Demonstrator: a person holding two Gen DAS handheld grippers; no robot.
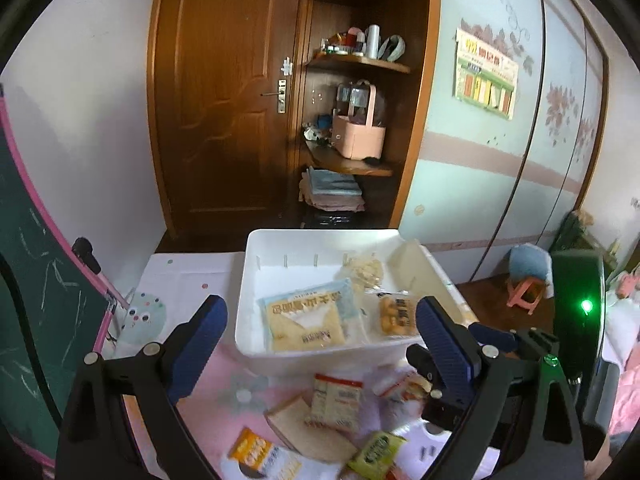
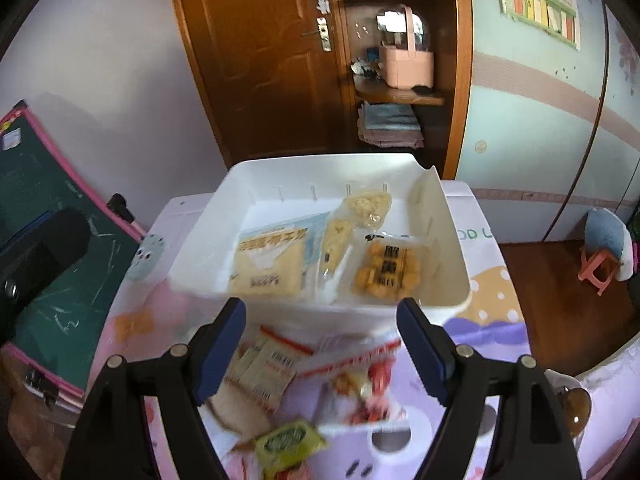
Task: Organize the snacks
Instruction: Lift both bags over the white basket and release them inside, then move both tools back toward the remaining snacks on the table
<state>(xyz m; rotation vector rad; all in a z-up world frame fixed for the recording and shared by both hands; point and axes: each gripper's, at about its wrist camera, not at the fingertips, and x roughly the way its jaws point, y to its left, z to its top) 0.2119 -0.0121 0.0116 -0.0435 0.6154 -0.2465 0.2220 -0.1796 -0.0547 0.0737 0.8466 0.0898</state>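
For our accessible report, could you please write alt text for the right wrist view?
The open right gripper hovers over loose snack packets on a pastel tablecloth, holding nothing. Just beyond stands a white bin with several packets already lying inside. A wooden door and shelves fill the background.

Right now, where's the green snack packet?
The green packet lies on the table outside the white bin, low in both wrist views, beside the red-and-white packet.
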